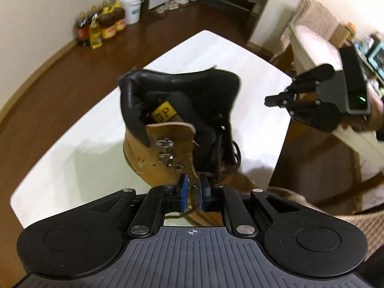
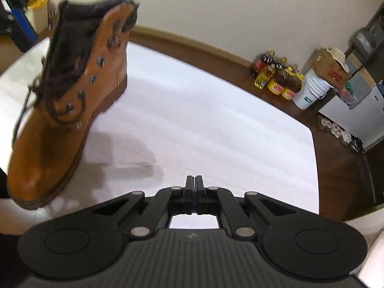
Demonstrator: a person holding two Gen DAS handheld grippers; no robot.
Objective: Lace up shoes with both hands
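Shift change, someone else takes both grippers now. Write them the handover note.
Left gripper: jaws around the leather eyelet flap of the tan boot; whether the pads press on it is unclear.
Right gripper: shut, empty, over bare white table, clear of the boot.
Boot: on the table, tongue open.
Done: dark lace runs through the lower eyelets, loose.
Left: upper eyelets and metal hooks unlaced; tighten and tie.
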